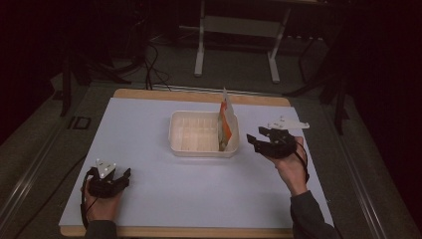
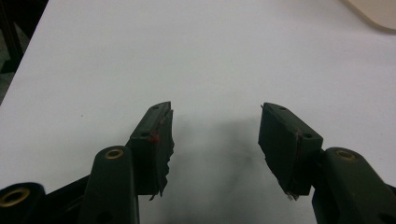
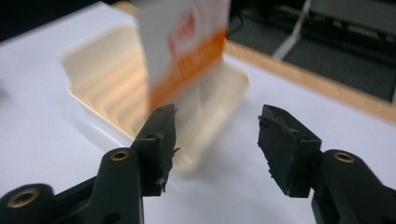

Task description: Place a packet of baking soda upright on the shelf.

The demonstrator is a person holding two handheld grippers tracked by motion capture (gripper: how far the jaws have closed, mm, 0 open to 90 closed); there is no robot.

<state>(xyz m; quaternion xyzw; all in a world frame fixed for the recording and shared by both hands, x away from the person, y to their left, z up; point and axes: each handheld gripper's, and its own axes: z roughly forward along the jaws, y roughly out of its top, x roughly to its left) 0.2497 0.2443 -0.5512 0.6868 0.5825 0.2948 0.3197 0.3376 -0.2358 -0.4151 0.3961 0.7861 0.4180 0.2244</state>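
A cream plastic tray sits at the middle of the white table cover. An orange and white packet stands upright on edge inside it, against its right wall. My right gripper hovers just right of the tray, open and empty; in the right gripper view the packet and the tray lie just beyond its jaws. My left gripper rests near the table's front left, open with nothing between its fingers, over bare cover.
The wooden table edge shows at the back of the cover. A white metal stand and cables lie on the dark floor behind. A corner of the tray shows far off in the left gripper view.
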